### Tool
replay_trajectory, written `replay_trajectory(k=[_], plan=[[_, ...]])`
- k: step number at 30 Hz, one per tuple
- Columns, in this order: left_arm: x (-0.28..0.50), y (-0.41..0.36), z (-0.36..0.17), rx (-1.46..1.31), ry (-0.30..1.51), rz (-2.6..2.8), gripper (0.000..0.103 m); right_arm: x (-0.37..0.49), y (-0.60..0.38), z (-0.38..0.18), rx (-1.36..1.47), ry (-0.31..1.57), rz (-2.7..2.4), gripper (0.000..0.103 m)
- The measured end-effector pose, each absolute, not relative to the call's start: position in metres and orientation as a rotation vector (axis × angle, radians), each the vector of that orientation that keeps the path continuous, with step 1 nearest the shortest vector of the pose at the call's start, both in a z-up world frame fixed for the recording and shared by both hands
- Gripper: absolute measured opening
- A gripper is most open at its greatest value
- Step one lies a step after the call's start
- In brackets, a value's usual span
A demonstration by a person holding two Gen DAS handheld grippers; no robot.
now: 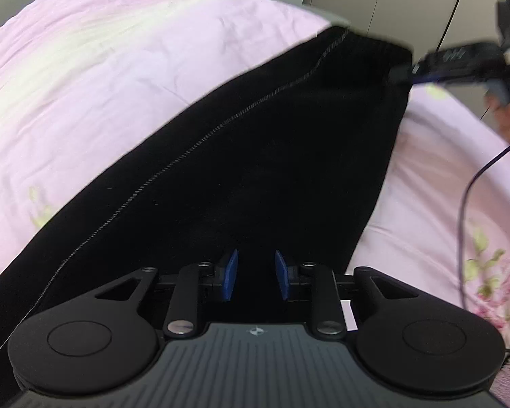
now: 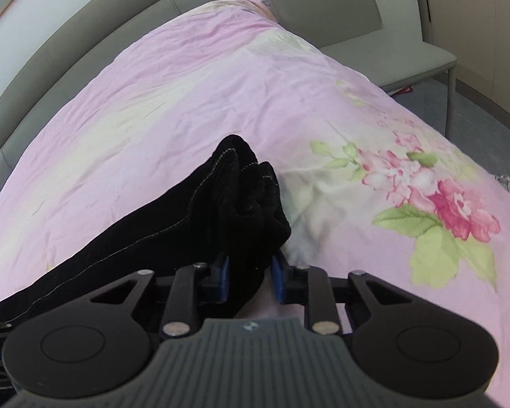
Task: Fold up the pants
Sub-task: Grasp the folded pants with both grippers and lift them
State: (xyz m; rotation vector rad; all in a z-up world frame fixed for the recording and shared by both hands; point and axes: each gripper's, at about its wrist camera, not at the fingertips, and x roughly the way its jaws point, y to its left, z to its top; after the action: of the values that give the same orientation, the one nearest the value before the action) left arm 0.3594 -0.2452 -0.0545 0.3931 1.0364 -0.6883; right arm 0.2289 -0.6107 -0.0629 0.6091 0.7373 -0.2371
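Note:
Black pants [image 1: 255, 156] with a grey stitched seam hang stretched over a pink floral bed cover [image 1: 102, 85]. In the left wrist view my left gripper [image 1: 255, 275] has its blue pads [image 1: 230, 273] apart with black cloth between and below them; whether it grips the cloth is unclear. The right gripper [image 1: 408, 71] shows at the upper right of that view, pinching the far corner of the pants. In the right wrist view my right gripper [image 2: 250, 277] is shut on a bunched edge of the pants [image 2: 241, 197], which trail off to the lower left.
The bed cover [image 2: 221, 95] has pink flowers and green leaves at the right. A grey padded headboard [image 2: 68, 44] runs along the left. A grey chair [image 2: 357, 34] stands beyond the bed. A dark cable [image 1: 465, 204] hangs at the right of the left wrist view.

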Motion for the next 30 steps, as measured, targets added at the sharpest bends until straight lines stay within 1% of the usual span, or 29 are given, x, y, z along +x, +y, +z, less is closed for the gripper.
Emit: replay_trajectory(k=[2, 5, 7, 13, 17, 20, 23, 27, 30], plan=[[0.362, -0.254, -0.069, 0.437, 1.059, -0.668, 0.027, 0.227, -0.606, -0.050, 0.576, 0.724, -0.212, 0.020], [0.366, -0.256, -0.088, 0.436, 1.090, -0.654, 0.025, 0.224, -0.596, -0.031, 0.531, 0.700, -0.162, 0.020], [0.370, -0.255, -0.096, 0.409, 1.116, -0.652, 0.020, 0.222, -0.586, -0.018, 0.502, 0.683, -0.134, 0.019], [0.363, -0.267, -0.107, 0.478, 1.097, -0.626, 0.019, 0.228, -0.546, 0.027, 0.407, 0.624, -0.014, 0.018], [0.361, -0.243, -0.090, 0.378, 1.085, -0.625, 0.022, 0.235, -0.517, 0.058, 0.359, 0.600, 0.047, 0.018], [0.352, -0.217, -0.070, 0.388, 1.045, -0.619, 0.026, 0.241, -0.489, 0.078, 0.312, 0.598, 0.106, 0.017], [0.345, -0.181, -0.048, 0.382, 1.025, -0.594, 0.027, 0.249, -0.456, 0.091, 0.275, 0.612, 0.161, 0.017], [0.338, -0.124, -0.024, 0.346, 1.010, -0.539, 0.027, 0.263, -0.403, 0.099, 0.238, 0.641, 0.246, 0.017], [0.331, -0.081, -0.012, 0.320, 1.005, -0.500, 0.027, 0.276, -0.355, 0.094, 0.211, 0.677, 0.322, 0.017]])
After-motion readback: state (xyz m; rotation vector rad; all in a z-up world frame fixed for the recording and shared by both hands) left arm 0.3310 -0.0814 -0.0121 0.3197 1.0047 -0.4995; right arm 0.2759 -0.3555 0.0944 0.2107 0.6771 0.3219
